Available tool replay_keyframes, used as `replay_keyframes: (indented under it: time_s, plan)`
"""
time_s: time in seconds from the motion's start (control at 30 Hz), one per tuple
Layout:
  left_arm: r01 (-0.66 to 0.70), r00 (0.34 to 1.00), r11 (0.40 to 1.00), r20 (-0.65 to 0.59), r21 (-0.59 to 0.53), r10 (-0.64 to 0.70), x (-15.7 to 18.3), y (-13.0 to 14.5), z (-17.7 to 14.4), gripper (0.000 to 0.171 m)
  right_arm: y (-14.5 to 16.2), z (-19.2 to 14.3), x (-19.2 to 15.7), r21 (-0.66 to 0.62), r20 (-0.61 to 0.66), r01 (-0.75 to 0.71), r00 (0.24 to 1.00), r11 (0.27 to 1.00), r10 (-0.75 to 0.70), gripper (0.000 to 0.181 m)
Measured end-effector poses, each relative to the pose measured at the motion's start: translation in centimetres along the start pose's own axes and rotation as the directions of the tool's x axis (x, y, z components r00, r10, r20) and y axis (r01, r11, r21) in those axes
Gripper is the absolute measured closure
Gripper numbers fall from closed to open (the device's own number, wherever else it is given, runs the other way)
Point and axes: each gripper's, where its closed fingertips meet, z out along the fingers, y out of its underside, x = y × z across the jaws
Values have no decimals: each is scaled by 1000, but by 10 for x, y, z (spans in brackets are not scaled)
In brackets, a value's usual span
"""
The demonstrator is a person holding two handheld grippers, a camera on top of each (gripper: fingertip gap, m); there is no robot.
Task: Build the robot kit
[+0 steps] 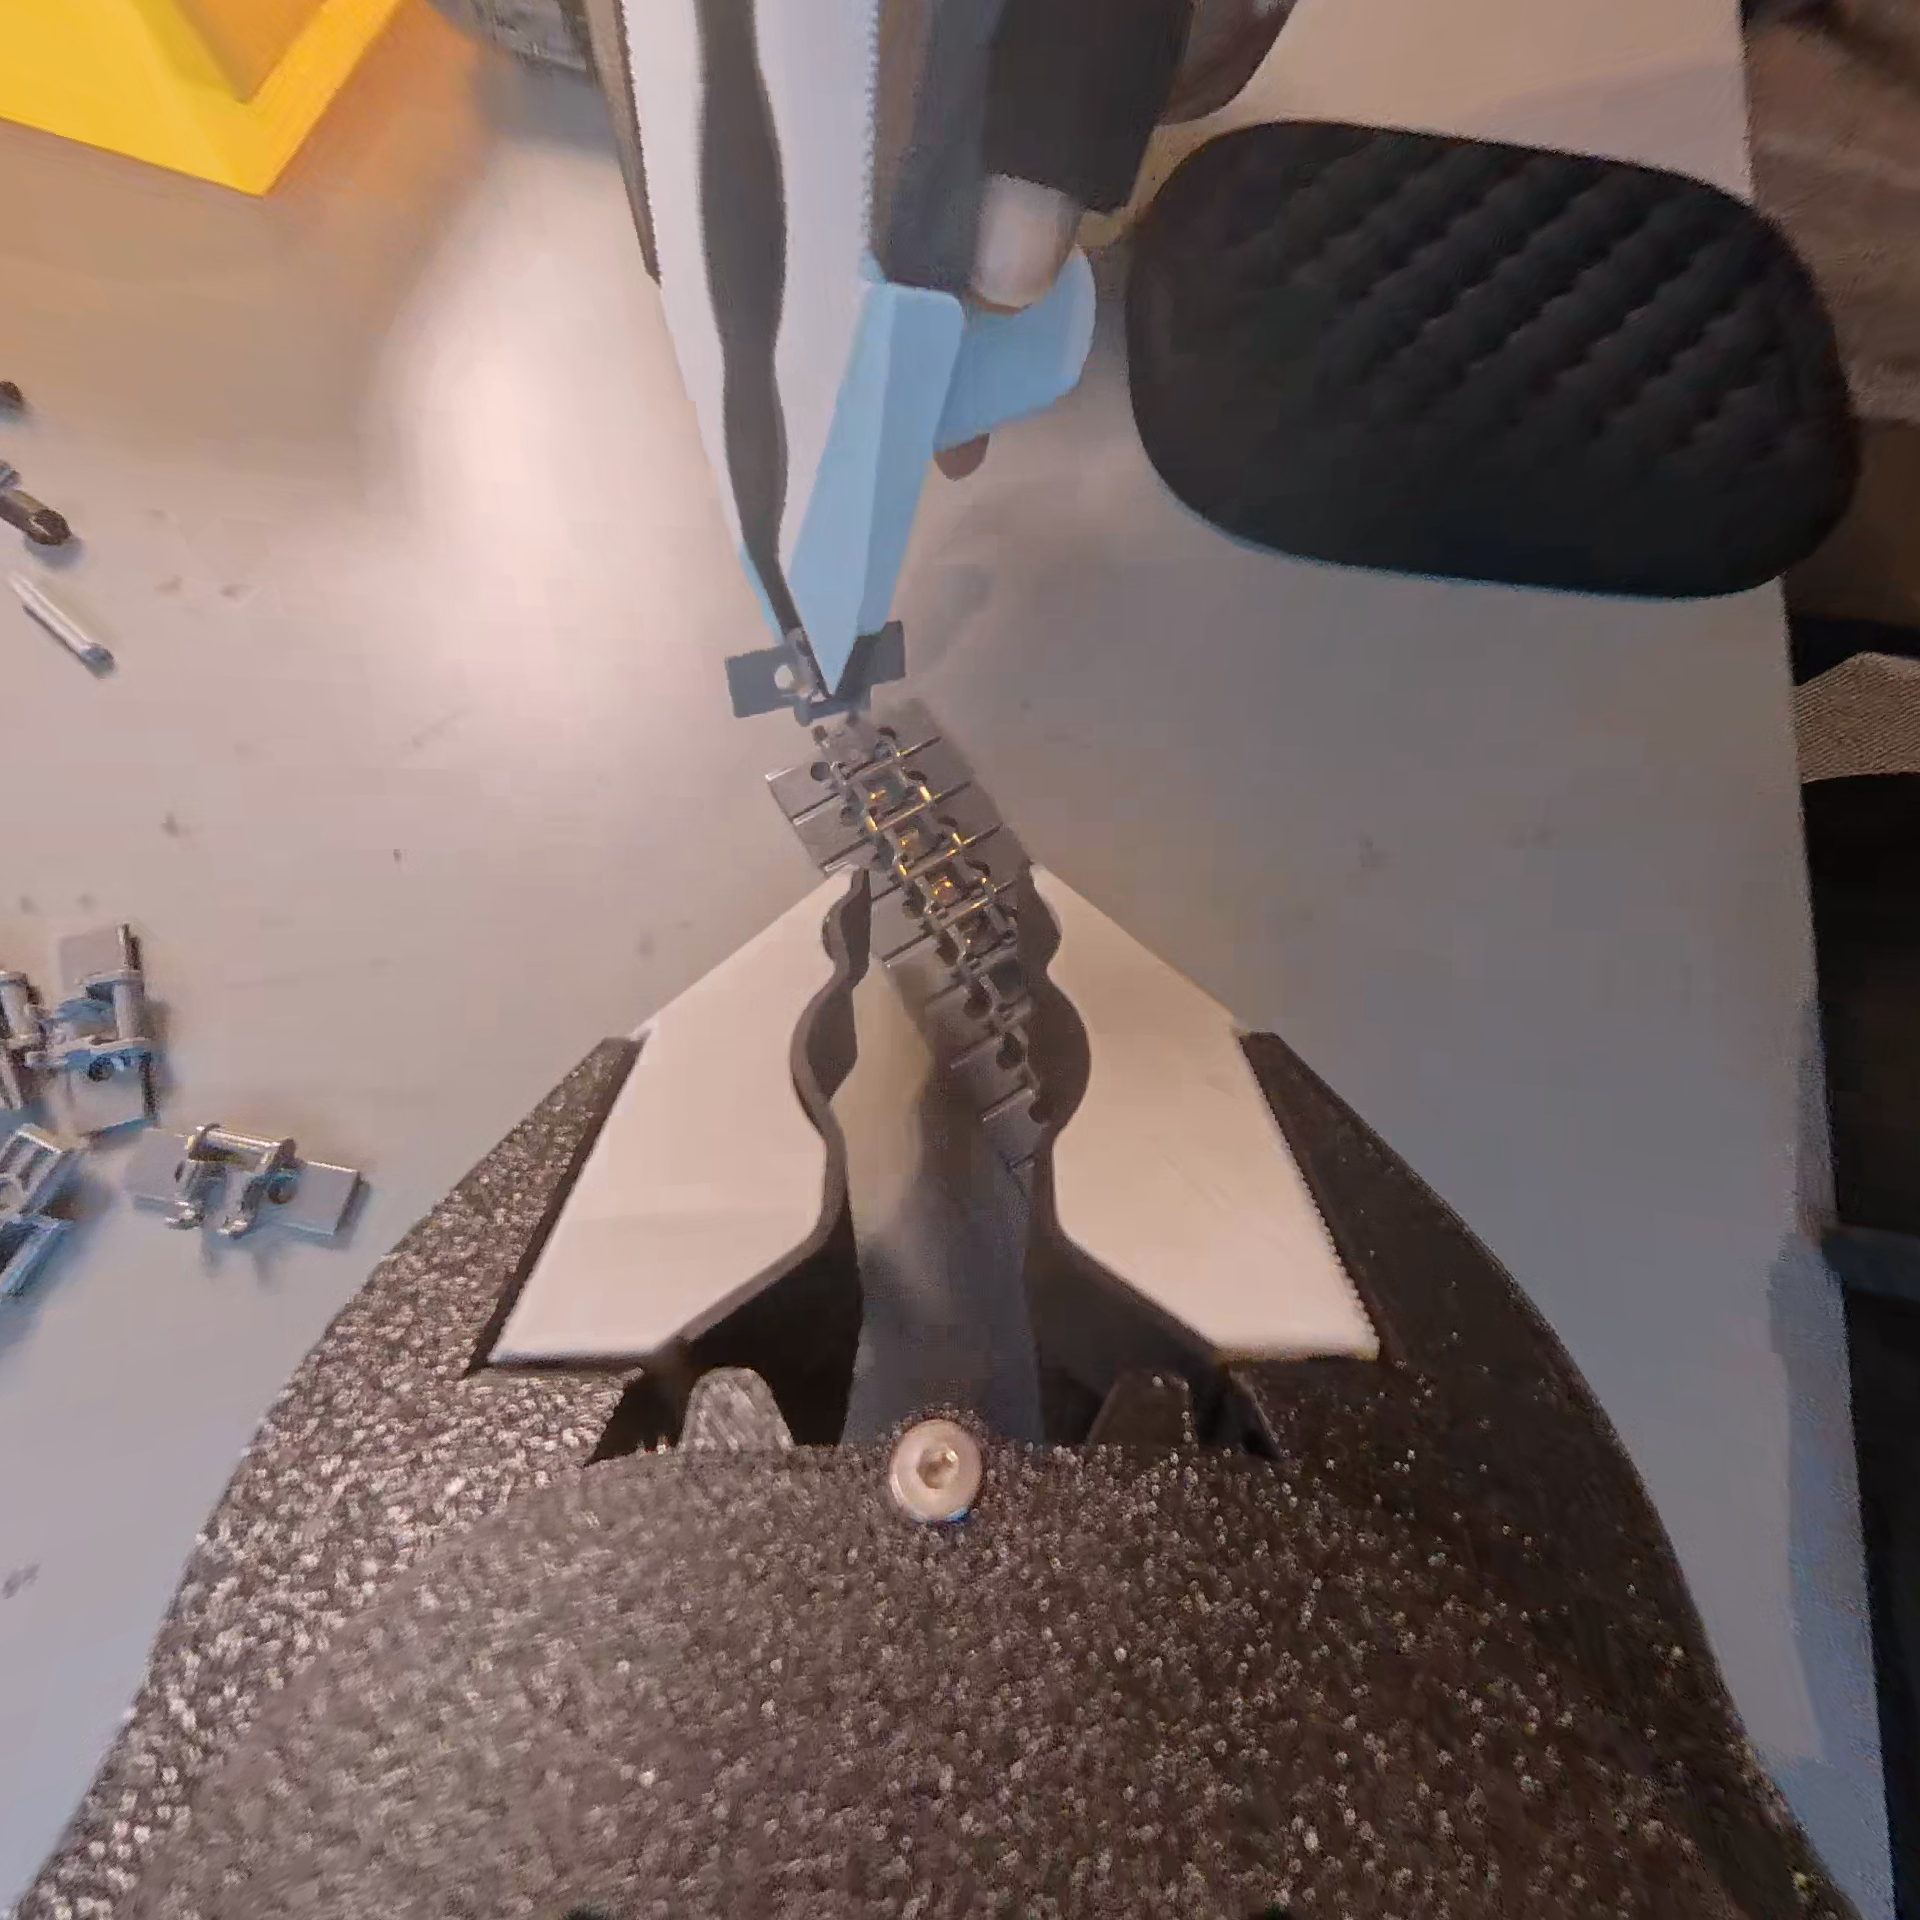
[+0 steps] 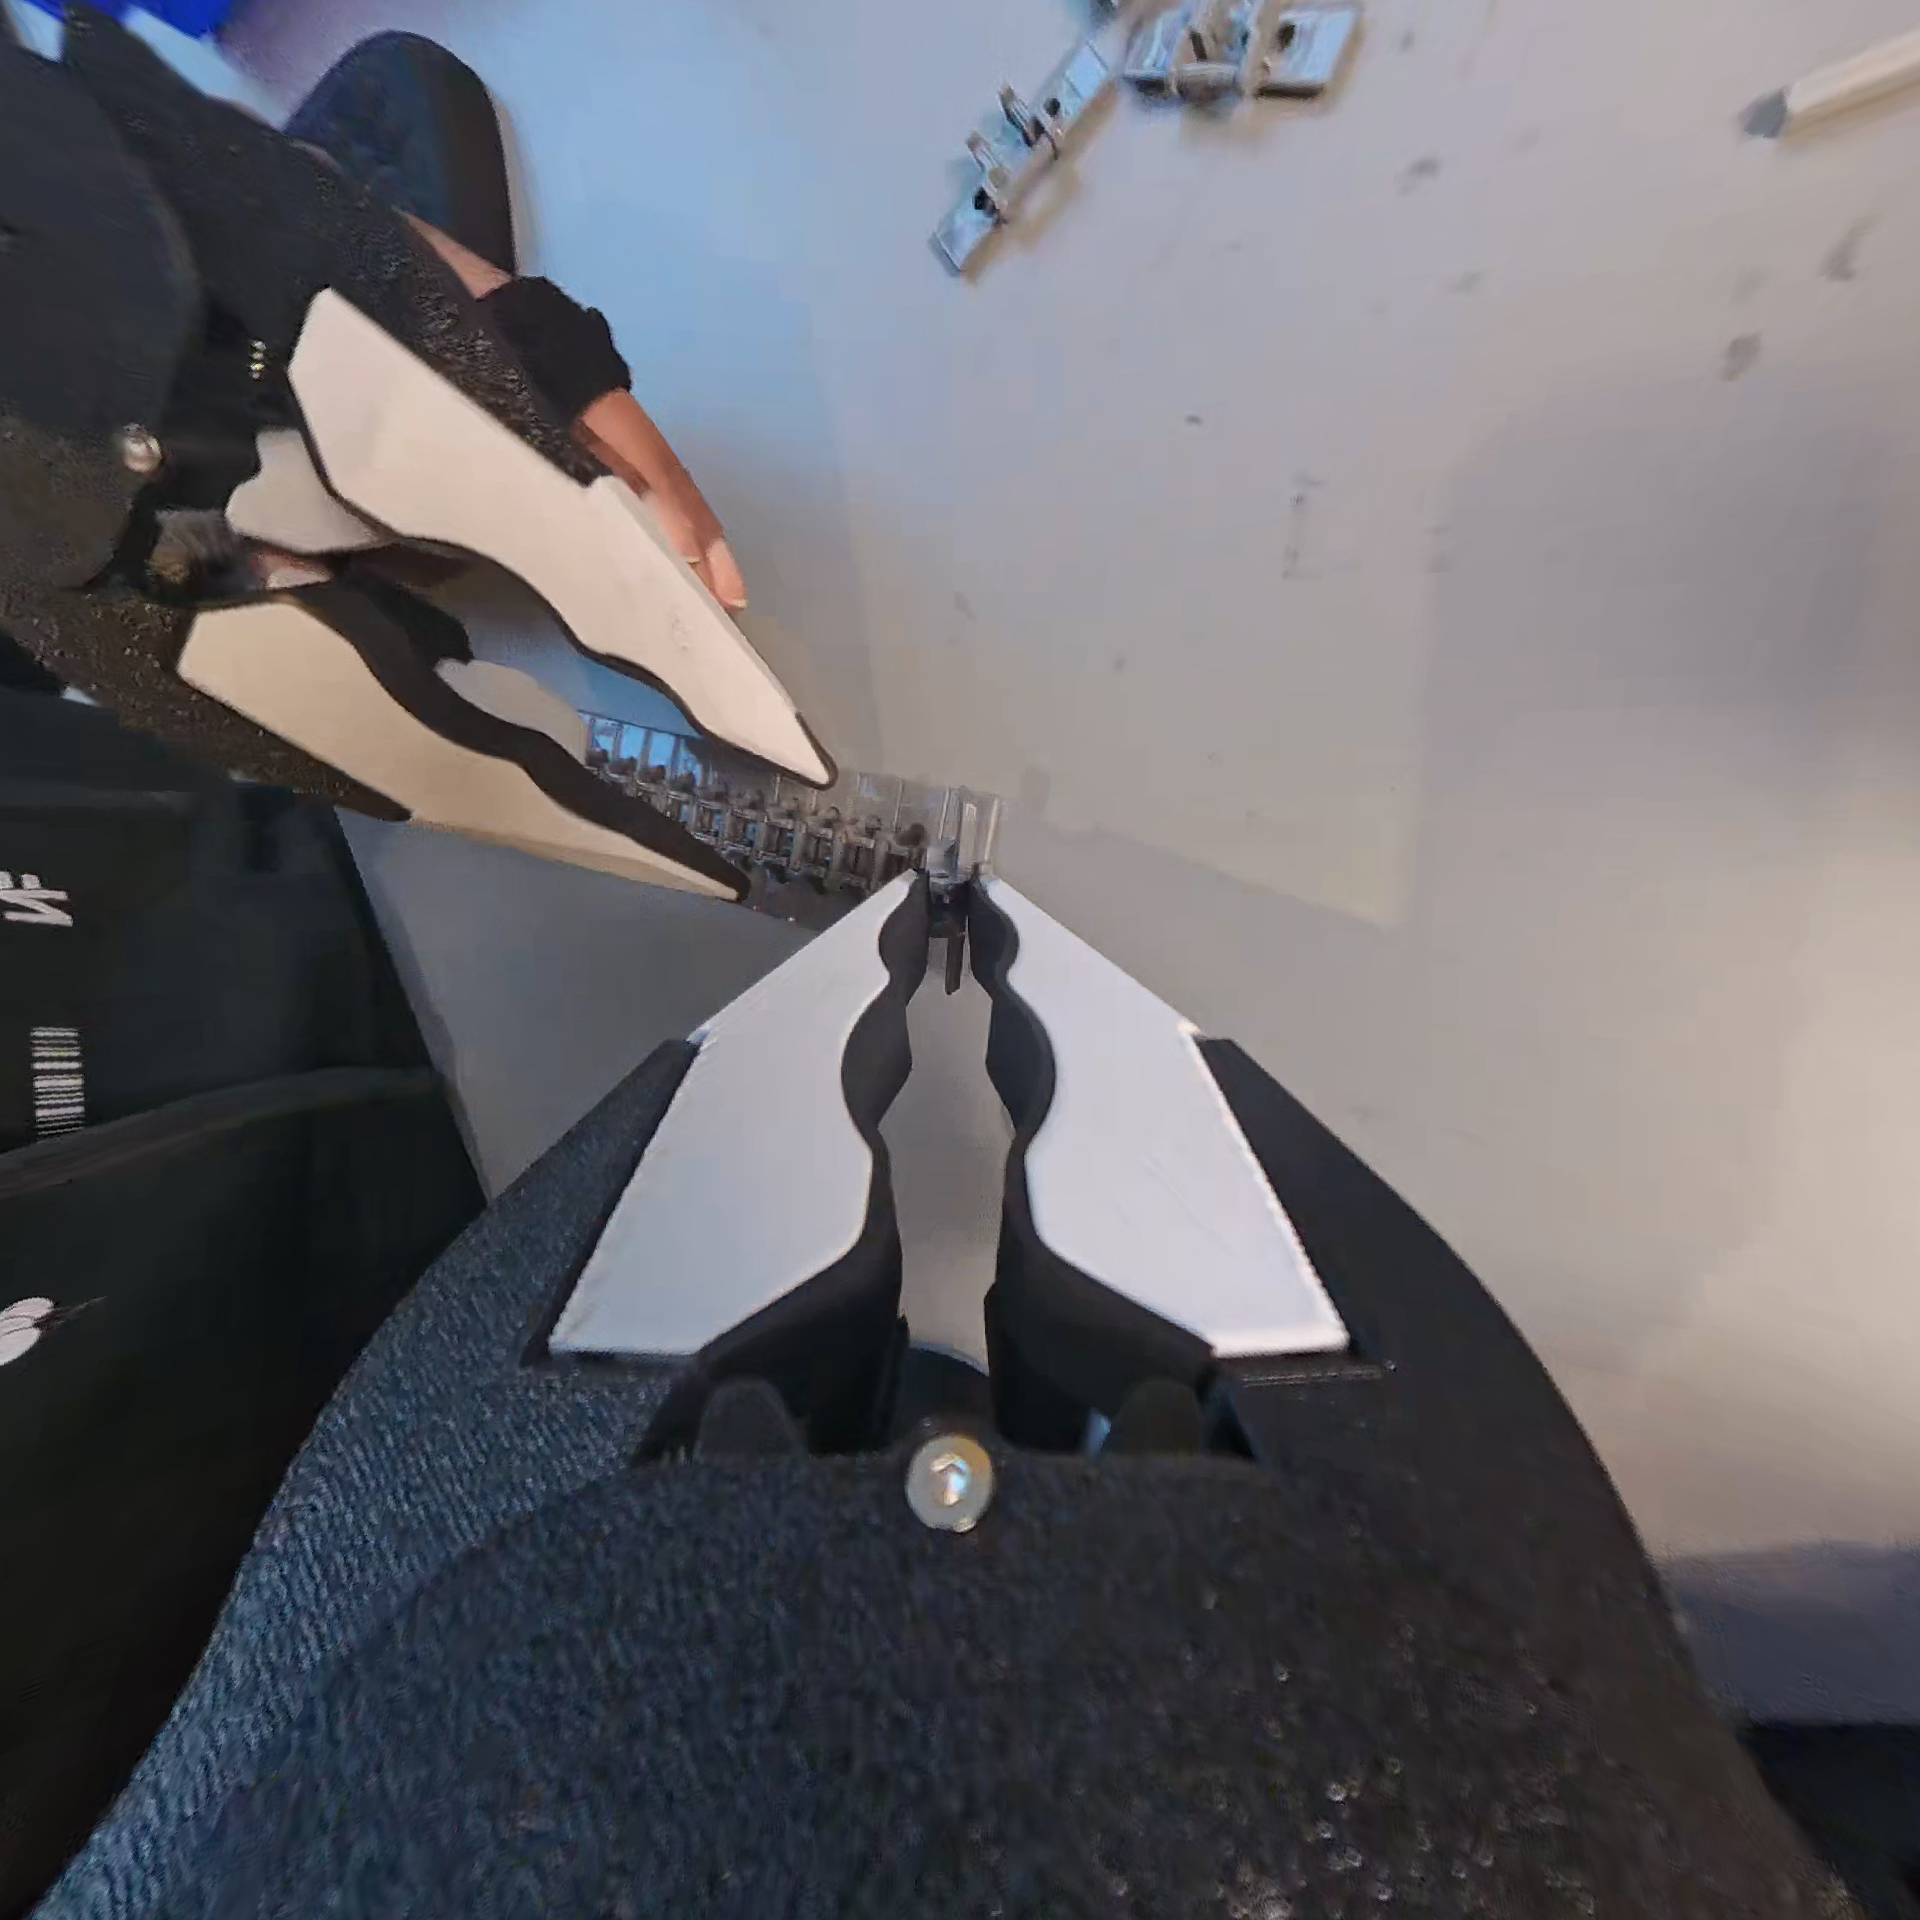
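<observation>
My left gripper (image 1: pixel 940 883) is shut on a chain of flat metal links (image 1: pixel 894 821), which runs out past its fingertips above the grey table (image 1: pixel 416 727). My right gripper (image 1: pixel 821 675) comes in from the top, shut on a single metal link (image 1: pixel 764 681) held at the chain's far end. I cannot tell whether the link and chain are joined. In the right wrist view, my right gripper (image 2: pixel 948 883) pinches the link (image 2: pixel 966 821), with the chain (image 2: pixel 873 821) and the left gripper (image 2: pixel 784 831) just to its left.
Several loose metal links (image 1: pixel 239 1184) and small pins (image 1: pixel 62 623) lie on the table at the left; the links also show in the right wrist view (image 2: pixel 1143 73). A yellow box (image 1: pixel 156 83) stands at the far left. A black padded seat (image 1: pixel 1455 364) is beyond the table edge. About 5 cm separates my left fingertips from my right.
</observation>
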Motion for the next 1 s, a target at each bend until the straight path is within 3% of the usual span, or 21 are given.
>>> replay_keyframes:
  time_s: [0.13,0.5,1.0]
  plan:
    - [-33,998,998,47,-54,36,-1,8,9,144,3,4,4,-45,-7,-25,1000,999,25,175]
    - [-59,996,997,64,-44,62,-2,7,10,147,6,4,6,-204,-92,41,994,978,-61,174]
    - [-68,995,997,72,-32,70,-1,8,10,152,6,7,6,-316,-178,107,969,943,-170,175]
